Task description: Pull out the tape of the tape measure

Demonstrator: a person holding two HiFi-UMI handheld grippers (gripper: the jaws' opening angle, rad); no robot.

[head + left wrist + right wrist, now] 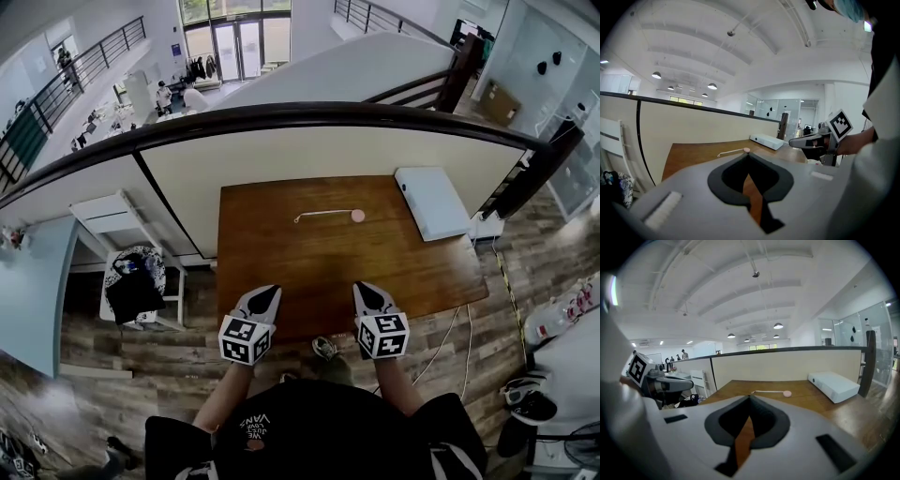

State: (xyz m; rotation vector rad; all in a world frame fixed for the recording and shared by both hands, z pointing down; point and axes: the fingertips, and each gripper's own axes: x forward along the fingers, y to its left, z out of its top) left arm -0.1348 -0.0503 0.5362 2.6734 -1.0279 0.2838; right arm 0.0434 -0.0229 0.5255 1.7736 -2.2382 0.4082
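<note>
A small round pink tape measure [358, 216] lies on the far middle of the brown table [309, 262], with a thin pale tape [323, 215] stretched out to its left. It also shows ahead as the pink case [746, 150] in the left gripper view and as the pink case [787, 393] in the right gripper view. My left gripper [272, 291] is over the table's near edge, shut and empty. My right gripper [364, 289] hovers beside it, also shut with nothing in it. Both are well short of the tape measure.
A flat white box [431, 202] lies at the table's far right corner. A curved dark-topped partition [281, 117] runs behind the table. A white chair with a black bag [131, 281] stands left of the table. Cables trail on the floor at the right.
</note>
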